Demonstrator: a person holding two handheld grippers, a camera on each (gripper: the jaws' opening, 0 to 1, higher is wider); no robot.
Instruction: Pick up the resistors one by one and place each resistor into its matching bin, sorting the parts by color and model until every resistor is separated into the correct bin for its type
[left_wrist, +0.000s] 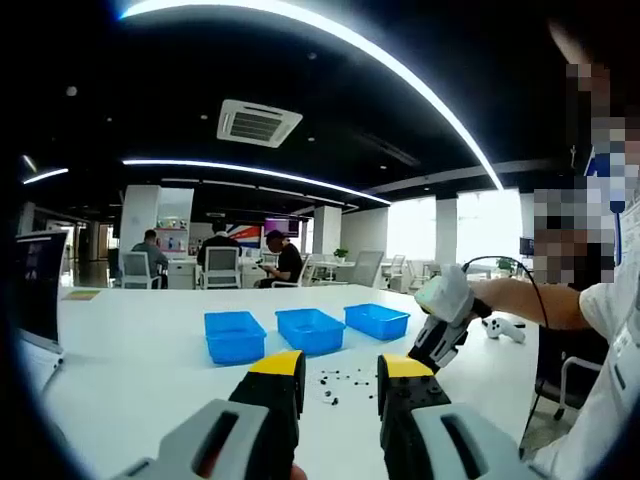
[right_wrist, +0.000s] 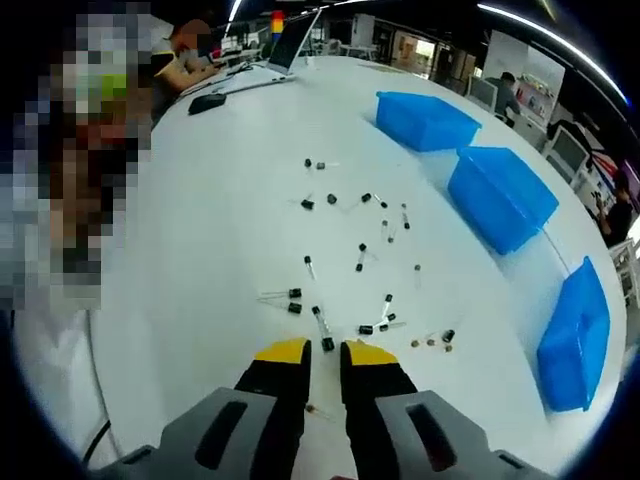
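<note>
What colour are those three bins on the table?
The bins are bright blue, all three alike. The left gripper view shows them best.

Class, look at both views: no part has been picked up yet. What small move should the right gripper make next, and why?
Probably ease the right gripper forward and down onto the black part lying just beyond its tips. Its jaws stand slightly apart with nothing between them, the parts lie scattered on the white table, and the three blue bins look empty, so sorting has yet to begin.
</note>
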